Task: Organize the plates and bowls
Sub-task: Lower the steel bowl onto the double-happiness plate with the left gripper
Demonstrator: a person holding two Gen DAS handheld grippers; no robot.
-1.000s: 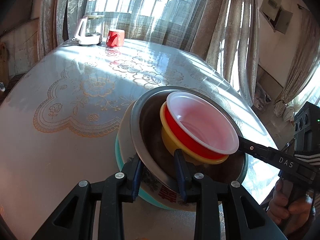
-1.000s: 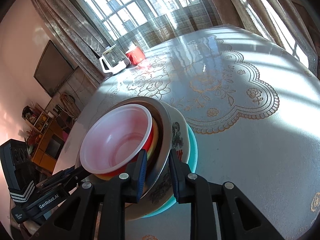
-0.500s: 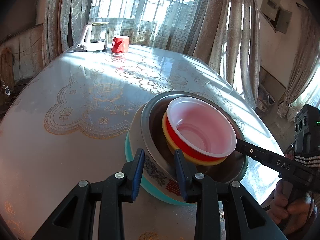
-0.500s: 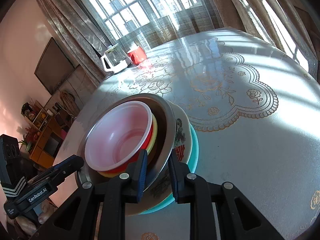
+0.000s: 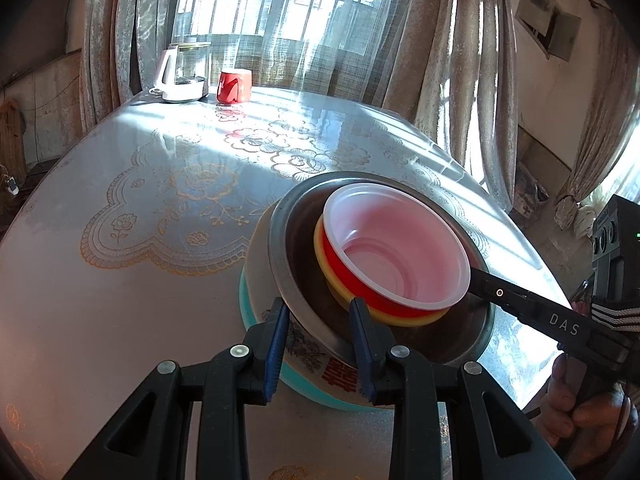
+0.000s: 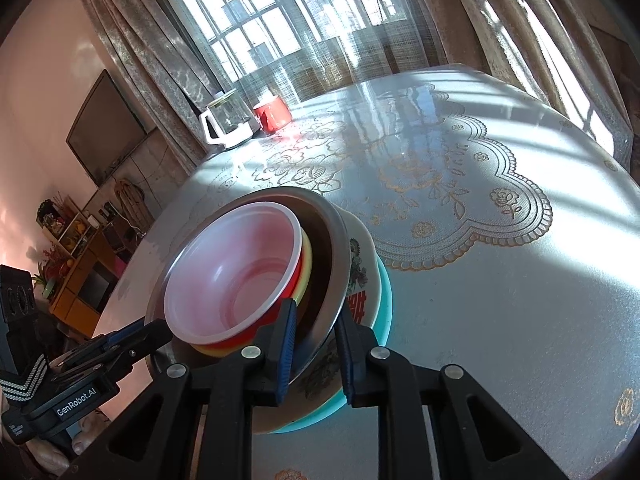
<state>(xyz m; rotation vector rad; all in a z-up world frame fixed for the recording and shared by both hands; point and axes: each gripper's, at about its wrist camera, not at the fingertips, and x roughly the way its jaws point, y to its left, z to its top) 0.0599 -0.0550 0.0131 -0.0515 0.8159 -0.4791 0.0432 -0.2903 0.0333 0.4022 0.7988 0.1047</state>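
A: Left wrist view: the round table under its glossy white cloth with gold lace flowers (image 5: 168, 216) is catching sunlight, and the stack is sitting near its close edge. What is lying at the bottom?

B: A teal plate (image 5: 256, 320) is resting on the cloth, and a white ceramic bowl with a flower print and a red double-happiness character (image 5: 340, 372) is sitting on it.

A: Inside that, a shiny steel basin (image 5: 292, 248) is leaning, with a yellow plastic bowl (image 5: 400, 318), a red plastic bowl (image 5: 360, 288) and a translucent white plastic bowl (image 5: 396, 248) nesting in it.

B: The left gripper (image 5: 320, 344) is standing partly open, its blue pads straddling the steel basin's near rim; I cannot tell whether they are pressing.

A: In the right wrist view, the right gripper (image 6: 316, 340) is closing, with the steel rim between its pads and little gap left.

B: Its black arm is reading "DAS" (image 5: 564, 324); the left one is reading "GenRobot.AI" (image 6: 76, 400).

A: Far off, a white-handled glass kettle (image 5: 182, 74) and a red mug (image 5: 234, 86) are standing side by side at the window edge.
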